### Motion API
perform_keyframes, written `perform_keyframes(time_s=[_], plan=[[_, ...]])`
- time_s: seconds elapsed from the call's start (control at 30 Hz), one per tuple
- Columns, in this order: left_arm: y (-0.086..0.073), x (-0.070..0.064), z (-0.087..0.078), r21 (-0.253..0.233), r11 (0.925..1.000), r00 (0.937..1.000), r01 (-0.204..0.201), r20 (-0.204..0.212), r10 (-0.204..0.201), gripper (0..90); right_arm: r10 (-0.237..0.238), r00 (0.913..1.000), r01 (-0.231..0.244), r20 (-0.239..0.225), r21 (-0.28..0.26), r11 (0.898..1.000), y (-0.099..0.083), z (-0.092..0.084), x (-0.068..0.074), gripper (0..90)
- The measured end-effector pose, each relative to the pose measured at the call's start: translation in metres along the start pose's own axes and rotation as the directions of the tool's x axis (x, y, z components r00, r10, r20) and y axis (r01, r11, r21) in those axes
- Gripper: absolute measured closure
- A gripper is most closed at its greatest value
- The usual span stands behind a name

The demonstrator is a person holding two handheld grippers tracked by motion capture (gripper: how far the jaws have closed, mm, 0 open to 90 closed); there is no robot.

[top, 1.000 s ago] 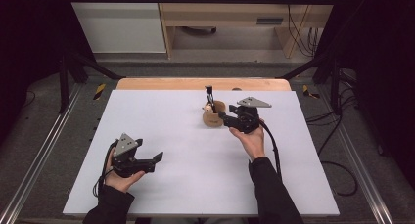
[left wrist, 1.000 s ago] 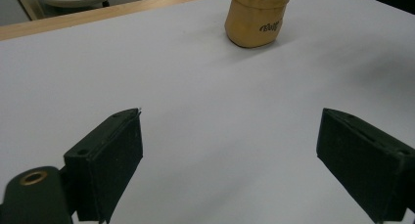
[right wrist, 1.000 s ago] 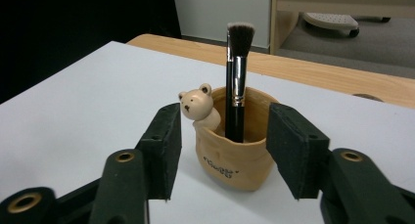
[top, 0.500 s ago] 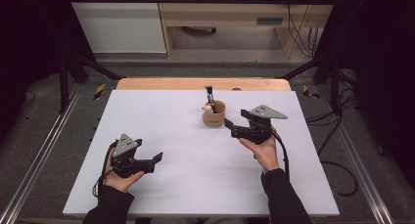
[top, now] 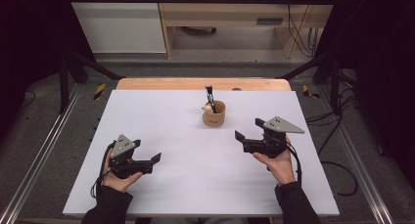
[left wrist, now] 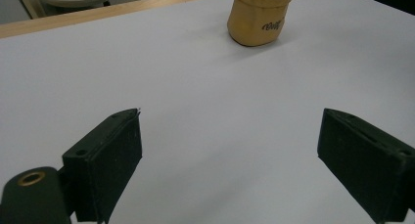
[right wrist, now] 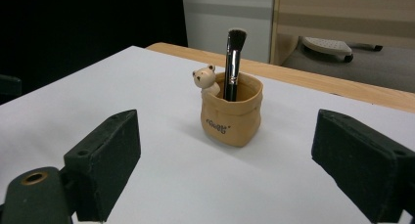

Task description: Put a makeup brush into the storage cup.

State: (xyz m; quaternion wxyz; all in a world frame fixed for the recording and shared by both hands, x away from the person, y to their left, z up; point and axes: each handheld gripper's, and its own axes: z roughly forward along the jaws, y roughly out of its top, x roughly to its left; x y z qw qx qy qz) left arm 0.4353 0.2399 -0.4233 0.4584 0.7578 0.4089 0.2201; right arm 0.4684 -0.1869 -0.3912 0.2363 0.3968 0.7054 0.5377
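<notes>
The tan pot, with 1 black brush standing in it, sits on the white worktop. The right claw is just right of the pot, its jaws having just been opening, released with nothing between them. The left claw is well apart to the pot's lower left, also released and empty.

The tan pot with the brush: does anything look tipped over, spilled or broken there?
Nothing stands out. The tan pot stands upright on the white table, the brush stands in it bristles up, and nothing is spilled.
</notes>
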Motion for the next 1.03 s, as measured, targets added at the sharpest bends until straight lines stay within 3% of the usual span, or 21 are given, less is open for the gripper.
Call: perform_keyframes(time_s=[0.67, 1.03], plan=[[-0.007, 0.005, -0.008, -0.004, 1.0000, 1.0000, 0.004, -0.008, -0.004, 8.4, -0.004, 0.9999, 0.004, 0.011, 0.018, 1.000, -0.039, -0.039, -0.014, 5.5], [-0.009, 0.004, -0.006, -0.001, 1.0000, 1.0000, 0.001, -0.009, -0.001, 8.4, -0.002, 1.0000, 0.002, 0.004, 0.012, 1.000, -0.042, -0.045, -0.013, 5.5]])
